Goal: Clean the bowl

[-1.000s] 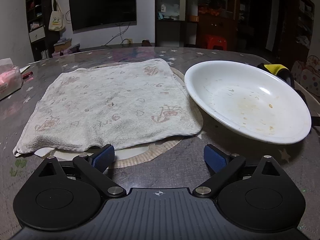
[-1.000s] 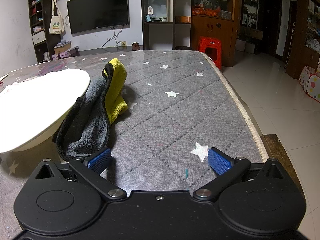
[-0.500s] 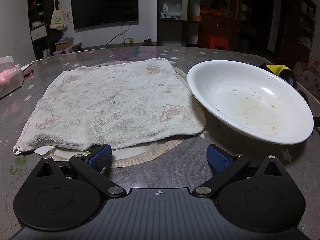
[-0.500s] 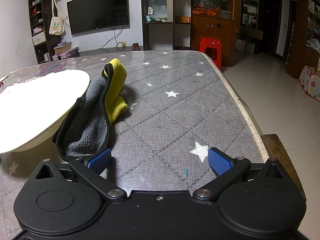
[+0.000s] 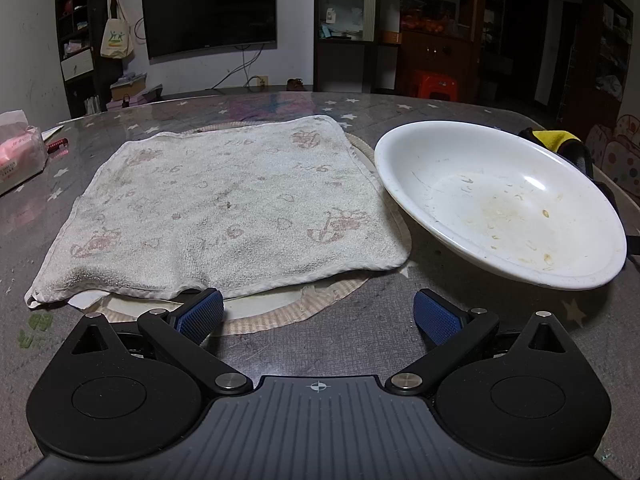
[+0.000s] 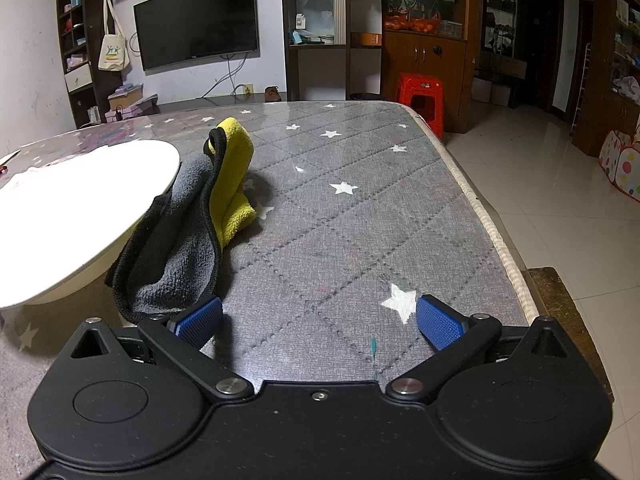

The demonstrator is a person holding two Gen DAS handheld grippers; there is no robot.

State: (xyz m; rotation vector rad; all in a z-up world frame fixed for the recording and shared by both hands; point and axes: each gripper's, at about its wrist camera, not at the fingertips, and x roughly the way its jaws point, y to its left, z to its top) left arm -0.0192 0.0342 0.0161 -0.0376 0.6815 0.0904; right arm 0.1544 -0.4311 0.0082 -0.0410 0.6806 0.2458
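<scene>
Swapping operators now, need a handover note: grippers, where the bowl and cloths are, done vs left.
Left gripper: open, empty, low over the table, near the front edge of the white towel.
Right gripper: open, empty, its left finger beside the grey-and-yellow cloth.
Bowl: white, shallow, right of the towel, tilted, its far side propped on the grey-and-yellow cloth. Brownish residue and specks inside.
Done: nothing visible; the bowl is dirty and neither cloth is gripped.
Left: probably grip a cloth, steady the bowl, wipe the inside clean.
</scene>
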